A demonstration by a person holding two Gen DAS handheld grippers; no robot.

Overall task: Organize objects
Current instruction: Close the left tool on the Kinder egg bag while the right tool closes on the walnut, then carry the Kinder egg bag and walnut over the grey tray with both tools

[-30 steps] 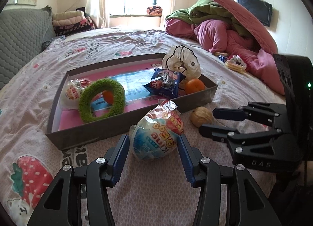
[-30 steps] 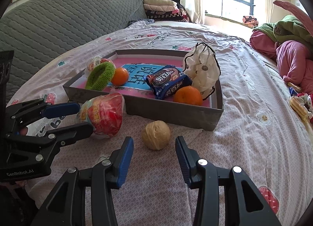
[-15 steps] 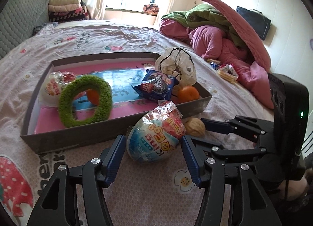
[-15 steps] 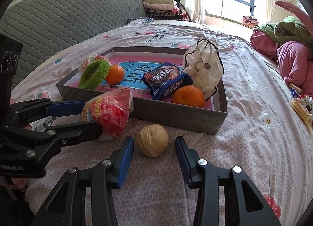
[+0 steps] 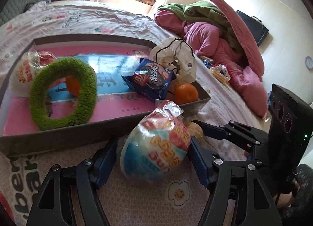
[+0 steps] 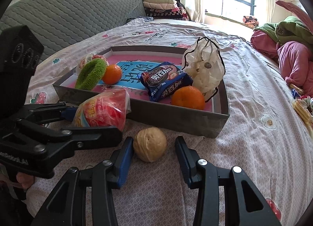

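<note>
An egg-shaped snack in clear wrap point(image 5: 156, 147) point(image 6: 103, 108) lies on the bedsheet against the front wall of the grey tray point(image 5: 78, 134) point(image 6: 176, 116). My left gripper point(image 5: 152, 147) point(image 6: 94, 124) straddles it with its jaws opening; a gap shows at the left pad. A walnut point(image 6: 150, 143) point(image 5: 195, 131) lies on the sheet between the fingers of my right gripper point(image 6: 154, 142) point(image 5: 201, 136), which is open and not pressing it. In the tray are a green fuzzy ring point(image 5: 62, 97), a blue cookie packet point(image 6: 164, 81), two oranges point(image 6: 187, 98) point(image 6: 111, 73), a white drawstring bag point(image 6: 205, 69) and another wrapped egg point(image 5: 23, 73).
Pink and green bedding point(image 5: 215, 30) is heaped at the far right of the bed. A grey quilted headboard point(image 6: 68, 16) stands along the left. Loose snack packets point(image 6: 303, 104) lie on the sheet right of the tray. A hand point(image 6: 23, 179) holds the left gripper.
The left gripper has moved in toward the tray, sunk and rolled, and its jaws have widened off the wrapped egg. The right gripper has stayed around the walnut.
</note>
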